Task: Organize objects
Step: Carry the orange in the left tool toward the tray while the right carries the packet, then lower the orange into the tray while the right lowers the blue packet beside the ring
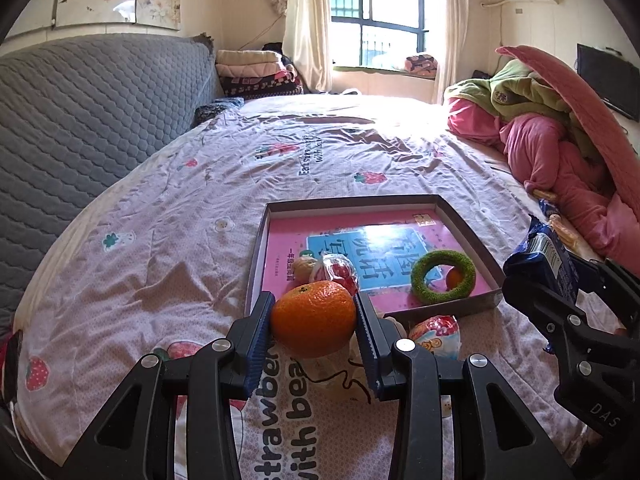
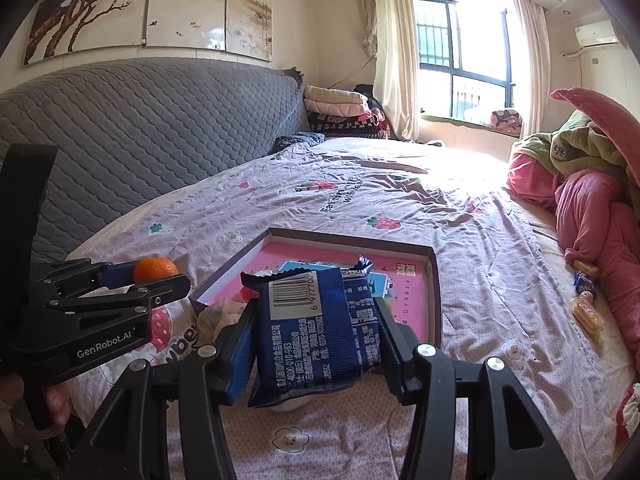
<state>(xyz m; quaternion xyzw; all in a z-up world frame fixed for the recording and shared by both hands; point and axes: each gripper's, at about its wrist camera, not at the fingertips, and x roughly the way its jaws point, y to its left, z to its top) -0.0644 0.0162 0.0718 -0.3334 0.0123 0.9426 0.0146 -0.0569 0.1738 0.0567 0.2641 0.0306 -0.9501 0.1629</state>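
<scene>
Bed with strawberry sheet. Left wrist view: left hand-held gripper (image 1: 315, 317) pinches orange (image 1: 313, 318); shallow box (image 1: 467, 216) lies just ahead, slightly right. Right wrist view: right hand-held gripper (image 2: 316, 334) clamps blue snack packet (image 2: 316, 328), long axis toward box, directly ahead.

The left gripper (image 2: 160, 280) is showing "GenRobot.AI" in white along its black body; the bedsheet (image 1: 160, 220) is carrying upside-down print reading "strawber" and "with bea" near the front, and "Eat" further back, the rest there being too small to read; the blue snack packet (image 2: 320, 320) is displaying a barcode ending in "977700" and the number "400-010-983"; the pink book (image 1: 288, 240) is bearing large Chinese characters, upside down and not legible.
</scene>
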